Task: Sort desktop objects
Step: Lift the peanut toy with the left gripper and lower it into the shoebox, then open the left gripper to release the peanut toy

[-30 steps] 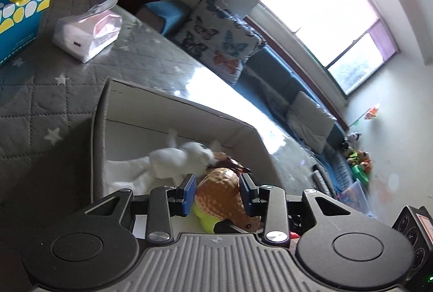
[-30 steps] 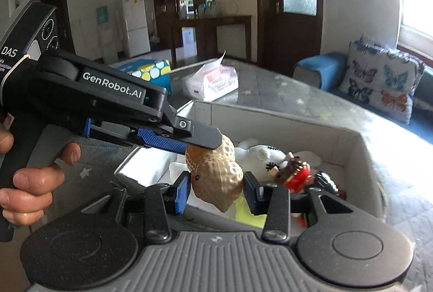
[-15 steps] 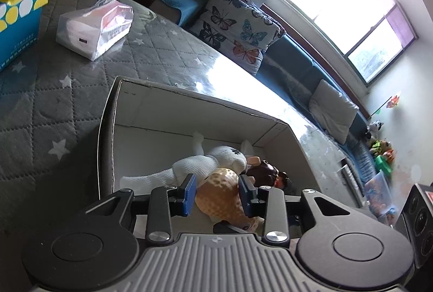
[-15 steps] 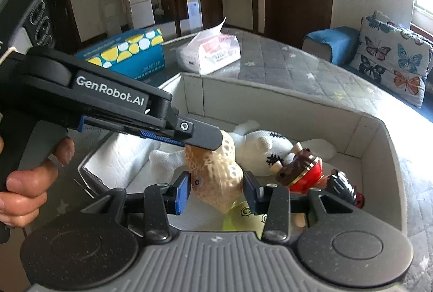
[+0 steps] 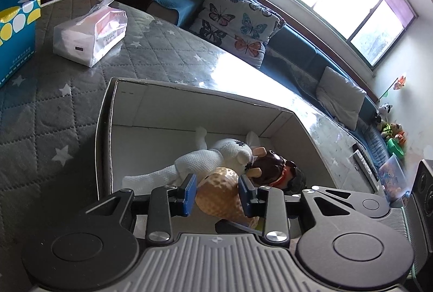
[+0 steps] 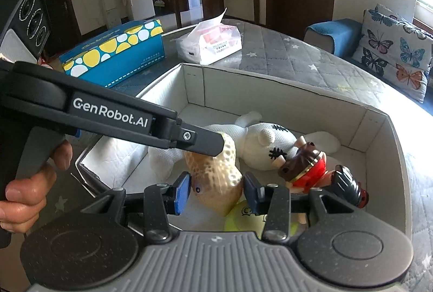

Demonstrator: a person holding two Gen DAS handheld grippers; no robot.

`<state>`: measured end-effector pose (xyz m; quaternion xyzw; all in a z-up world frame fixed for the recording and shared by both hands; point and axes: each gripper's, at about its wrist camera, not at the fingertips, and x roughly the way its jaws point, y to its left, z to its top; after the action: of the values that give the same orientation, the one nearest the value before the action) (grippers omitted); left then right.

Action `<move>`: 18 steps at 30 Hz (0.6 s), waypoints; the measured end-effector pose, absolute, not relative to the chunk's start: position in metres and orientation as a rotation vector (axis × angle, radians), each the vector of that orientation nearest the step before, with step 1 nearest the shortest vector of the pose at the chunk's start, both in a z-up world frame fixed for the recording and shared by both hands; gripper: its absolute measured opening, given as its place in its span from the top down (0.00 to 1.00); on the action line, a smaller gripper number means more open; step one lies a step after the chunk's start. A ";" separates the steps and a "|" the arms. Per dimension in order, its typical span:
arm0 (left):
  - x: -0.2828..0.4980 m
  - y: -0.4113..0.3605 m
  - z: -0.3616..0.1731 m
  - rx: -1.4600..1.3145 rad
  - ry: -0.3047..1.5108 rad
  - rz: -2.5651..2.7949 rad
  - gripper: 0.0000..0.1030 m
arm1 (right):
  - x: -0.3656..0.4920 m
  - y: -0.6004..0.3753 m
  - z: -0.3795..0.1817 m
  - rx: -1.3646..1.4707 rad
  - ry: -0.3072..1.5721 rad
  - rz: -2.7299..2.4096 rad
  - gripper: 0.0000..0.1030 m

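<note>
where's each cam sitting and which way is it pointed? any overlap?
Left wrist: on the left gripper, looking down along its fingers into the white box, sofa and window beyond; only its own fingers show.
Right wrist: on the right gripper, facing the box, tissue boxes and door beyond; the left gripper and the left hand show.
Shared: peanut toy held by both grippers, white plush, box.

Cardboard box (image 6: 281,87) interior: far-left floor bare. White plush (image 6: 270,146), peanut toy (image 6: 216,175), boar figure (image 6: 305,167), yellow ball (image 6: 243,219) crowd near-right half. Walls bound all sides.
</note>
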<state>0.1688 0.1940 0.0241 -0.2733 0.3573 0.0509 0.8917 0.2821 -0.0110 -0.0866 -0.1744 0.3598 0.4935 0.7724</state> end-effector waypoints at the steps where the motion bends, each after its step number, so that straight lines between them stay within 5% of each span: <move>1: 0.169 0.194 0.024 -0.565 0.743 0.106 0.65 | 0.283 -0.011 -0.087 -0.376 0.779 1.069 0.58; 18: 0.161 0.190 0.028 -0.572 0.743 0.110 0.65 | 0.268 -0.030 -0.071 -0.323 0.728 1.056 0.54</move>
<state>0.1612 0.1903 0.0281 -0.2753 0.3580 0.0529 0.8907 0.2684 -0.0295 -0.0712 -0.1498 0.3381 0.4902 0.7893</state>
